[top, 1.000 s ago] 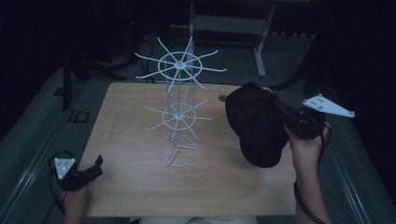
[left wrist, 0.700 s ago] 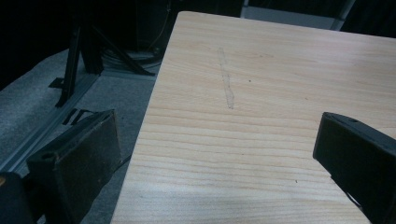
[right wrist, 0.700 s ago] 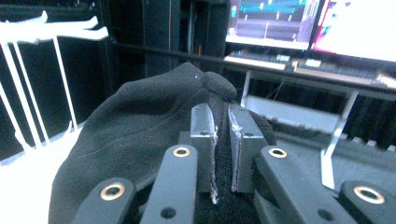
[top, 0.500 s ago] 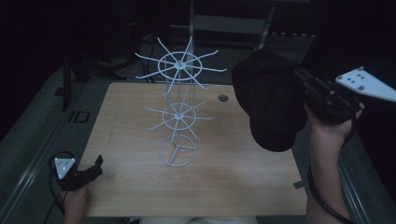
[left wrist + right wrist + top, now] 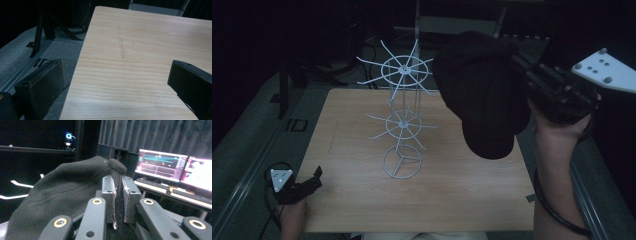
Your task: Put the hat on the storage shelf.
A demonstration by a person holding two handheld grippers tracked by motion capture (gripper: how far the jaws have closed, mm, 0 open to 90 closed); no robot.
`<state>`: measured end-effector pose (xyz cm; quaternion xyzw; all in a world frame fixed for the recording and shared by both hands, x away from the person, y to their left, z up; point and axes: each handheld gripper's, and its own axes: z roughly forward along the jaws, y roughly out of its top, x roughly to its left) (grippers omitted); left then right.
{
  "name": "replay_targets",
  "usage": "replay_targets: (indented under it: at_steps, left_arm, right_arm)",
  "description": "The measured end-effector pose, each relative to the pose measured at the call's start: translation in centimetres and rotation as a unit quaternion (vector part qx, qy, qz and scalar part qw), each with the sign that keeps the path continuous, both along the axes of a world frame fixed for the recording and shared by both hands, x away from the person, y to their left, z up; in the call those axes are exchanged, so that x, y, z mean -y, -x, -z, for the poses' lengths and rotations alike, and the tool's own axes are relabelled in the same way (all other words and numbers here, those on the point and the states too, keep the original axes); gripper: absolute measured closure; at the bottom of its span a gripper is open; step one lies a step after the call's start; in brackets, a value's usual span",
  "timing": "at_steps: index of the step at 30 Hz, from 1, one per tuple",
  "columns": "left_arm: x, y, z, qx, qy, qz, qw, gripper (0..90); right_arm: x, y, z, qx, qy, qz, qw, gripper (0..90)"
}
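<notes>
Right claw [image 5: 119,195] pinches a fold of the black cap [image 5: 482,95], held up beside the wire rack [image 5: 402,120]. Soft, light cloth that droops, so grip near the stiffer brim. Left claw [image 5: 115,85] spread over the desk [image 5: 362,200].

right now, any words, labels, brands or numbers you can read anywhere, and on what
No text can be read.
Monitors: coloured graphs and lines, any lettering too small and blurred to read.
Black cap: no logo or label visible.
Wire rack and wooden table: no markings.
</notes>
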<state>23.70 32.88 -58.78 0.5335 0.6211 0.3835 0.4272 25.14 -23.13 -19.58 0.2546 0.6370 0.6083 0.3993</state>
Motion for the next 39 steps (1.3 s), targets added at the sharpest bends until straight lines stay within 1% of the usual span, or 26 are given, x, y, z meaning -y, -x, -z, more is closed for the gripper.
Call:
replay_targets:
  at_steps: [2,3,4,8,11,14,15,17,22,25,31,33,36,39]
  left_arm:
    - [0.0,0.0,0.0,0.000,-0.001,0.000,1.0000,1.5]
    - [0.0,0.0,0.0,-0.001,-0.001,0.000,1.0000,1.4]
    - [0.0,0.0,0.0,0.000,0.000,0.000,1.0000,1.5]
    - [0.0,0.0,0.0,0.000,-0.001,0.001,1.0000,1.5]
    - [0.0,0.0,0.0,0.001,0.000,0.000,1.0000,1.4]
    - [0.0,0.0,0.0,0.001,0.001,0.000,1.0000,1.4]
    - [0.0,0.0,0.0,0.002,0.001,0.000,1.0000,1.4]
    - [0.0,0.0,0.0,0.001,0.001,0.000,1.0000,1.5]
    - [0.0,0.0,0.0,0.001,0.000,0.000,1.0000,1.5]
    - [0.0,0.0,0.0,0.001,0.001,0.000,1.0000,1.5]
    - [0.0,0.0,0.0,0.002,0.001,0.000,1.0000,1.5]
    - [0.0,0.0,0.0,0.002,0.001,0.000,1.0000,1.4]
    - [0.0,0.0,0.0,0.001,0.001,0.000,1.0000,1.4]
    - [0.0,0.0,0.0,0.002,0.002,0.000,1.0000,1.4]
  right_arm:
    - [-0.6,0.2,0.2,-0.001,0.002,-0.012,0.9999,82.1]
    - [-1.3,0.5,0.4,0.000,0.004,-0.026,0.9997,82.1]
    - [-1.6,0.6,0.4,0.000,0.005,-0.030,0.9995,82.1]
    - [-2.9,1.1,1.1,-0.001,0.015,-0.059,0.9981,82.1]
    - [-3.7,1.3,2.0,-0.007,0.025,-0.072,0.9971,82.0]
    - [-4.0,1.3,3.1,-0.016,0.026,-0.085,0.9959,82.0]
    - [-4.0,1.3,3.5,-0.021,0.022,-0.091,0.9954,82.0]
    - [-4.2,1.3,4.2,-0.026,0.027,-0.094,0.9949,82.0]
    - [-4.6,1.1,6.3,-0.048,0.034,-0.111,0.9920,81.9]
    - [-4.9,1.0,7.4,-0.057,0.044,-0.116,0.9907,81.8]
    - [-5.1,0.6,9.0,-0.074,0.043,-0.127,0.9882,81.4]
    - [-5.2,0.4,9.7,-0.082,0.040,-0.134,0.9867,81.4]
    - [-5.2,0.2,10.4,-0.084,0.038,-0.137,0.9863,81.1]
    - [-5.1,0.2,10.7,-0.085,0.033,-0.137,0.9864,78.8]
